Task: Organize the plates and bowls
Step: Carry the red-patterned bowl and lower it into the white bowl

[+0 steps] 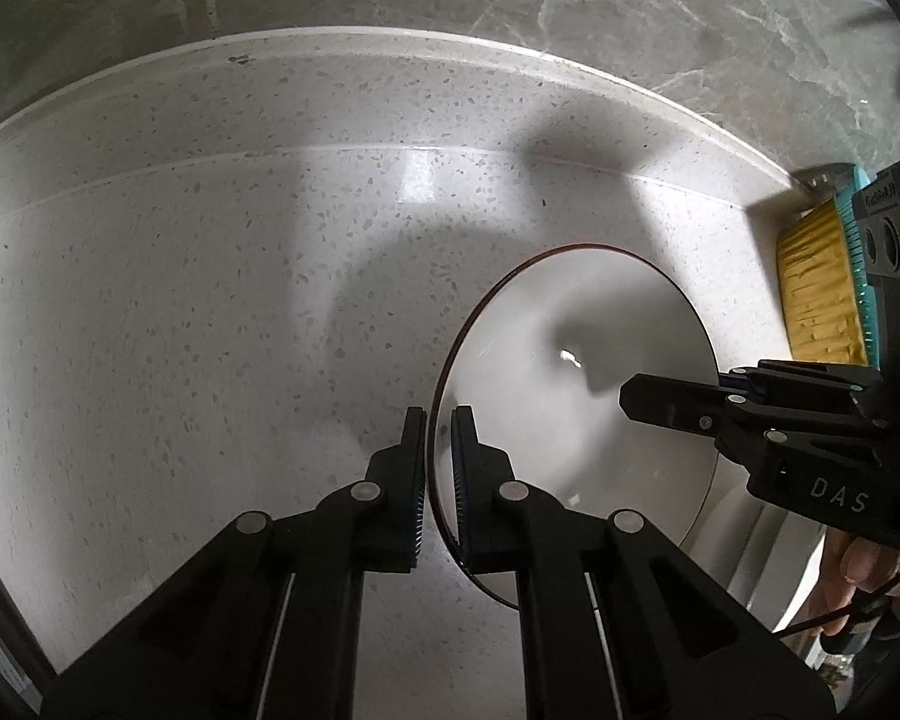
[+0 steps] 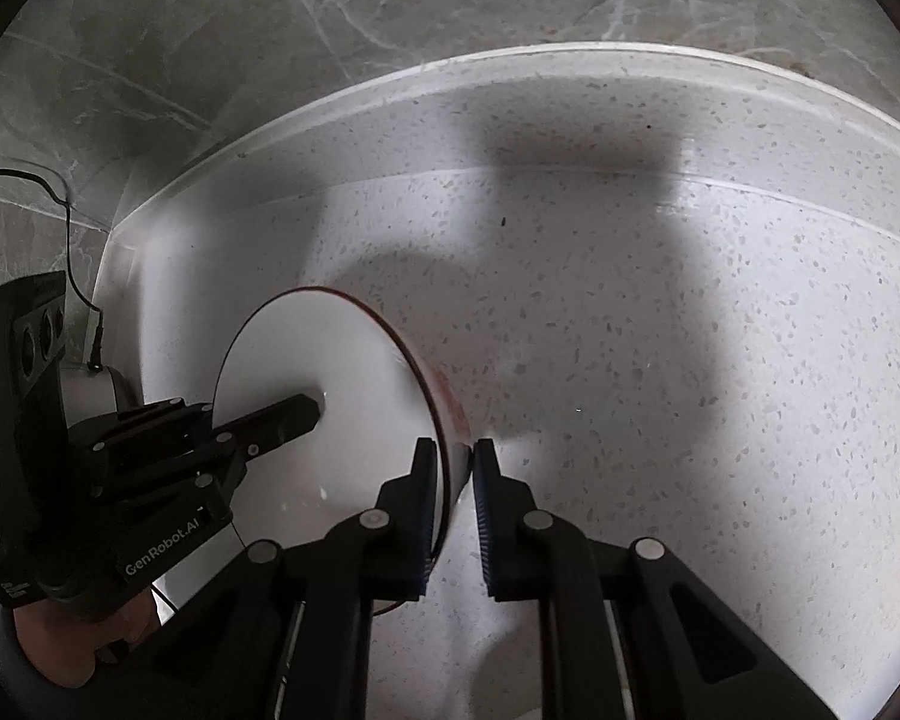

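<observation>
A white bowl with a dark red rim [image 1: 570, 396] is held above the speckled countertop [image 1: 210, 300] by both grippers. My left gripper [image 1: 439, 420] is shut on the bowl's left rim, one finger inside and one outside. My right gripper [image 2: 455, 453] is shut on the opposite rim; the bowl's white inside [image 2: 330, 372] faces left in the right wrist view. Each gripper shows in the other's view: the right one [image 1: 720, 414] reaches in from the right, the left one [image 2: 258, 426] from the left.
A yellow and teal sponge-like object [image 1: 822, 282] stands at the counter's right end against the wall. Grey marble wall tiles [image 2: 390, 12] rise behind the counter's raised back edge. A black cable [image 2: 72, 228] hangs at the left. A white rounded object [image 1: 762, 558] lies below the bowl.
</observation>
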`<state>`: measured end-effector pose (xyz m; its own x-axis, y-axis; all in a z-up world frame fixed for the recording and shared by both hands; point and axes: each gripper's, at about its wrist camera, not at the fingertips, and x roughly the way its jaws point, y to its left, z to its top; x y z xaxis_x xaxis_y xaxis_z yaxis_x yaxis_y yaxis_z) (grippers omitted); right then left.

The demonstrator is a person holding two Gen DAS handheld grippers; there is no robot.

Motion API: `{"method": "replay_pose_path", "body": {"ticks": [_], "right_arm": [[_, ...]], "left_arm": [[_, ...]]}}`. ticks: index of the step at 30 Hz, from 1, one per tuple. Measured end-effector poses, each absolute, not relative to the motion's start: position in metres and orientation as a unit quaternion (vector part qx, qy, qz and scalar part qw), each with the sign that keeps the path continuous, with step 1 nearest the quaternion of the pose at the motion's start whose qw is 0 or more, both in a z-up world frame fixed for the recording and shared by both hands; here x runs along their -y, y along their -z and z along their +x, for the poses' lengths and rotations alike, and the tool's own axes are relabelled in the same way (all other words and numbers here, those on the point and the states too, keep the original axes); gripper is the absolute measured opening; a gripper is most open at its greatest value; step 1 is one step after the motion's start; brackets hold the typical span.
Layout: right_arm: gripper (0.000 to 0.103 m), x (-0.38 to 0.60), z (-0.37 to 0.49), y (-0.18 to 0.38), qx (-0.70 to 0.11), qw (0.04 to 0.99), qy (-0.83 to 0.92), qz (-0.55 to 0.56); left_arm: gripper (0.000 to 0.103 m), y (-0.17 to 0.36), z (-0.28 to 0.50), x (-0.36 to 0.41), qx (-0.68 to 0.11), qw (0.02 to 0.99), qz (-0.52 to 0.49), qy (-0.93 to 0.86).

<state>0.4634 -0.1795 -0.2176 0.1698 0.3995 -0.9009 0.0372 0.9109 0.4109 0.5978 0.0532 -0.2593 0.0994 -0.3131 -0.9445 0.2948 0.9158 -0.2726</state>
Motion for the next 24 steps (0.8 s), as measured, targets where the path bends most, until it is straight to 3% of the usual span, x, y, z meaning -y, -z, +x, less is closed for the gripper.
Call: {"method": "replay_pose_path", "body": {"ticks": [16, 24], "right_arm": [[0.014, 0.241, 0.377, 0.126, -0.581, 0.789, -0.084, 0.183], [0.014, 0.274, 0.31, 0.127, -0.58, 0.788, -0.055, 0.202]], "left_arm": [[0.008, 0.16, 0.527, 0.022, -0.597, 0.748, 0.045, 0.287], [0.009, 0.16, 0.465, 0.068, -0.605, 0.722, 0.083, 0.326]]}}
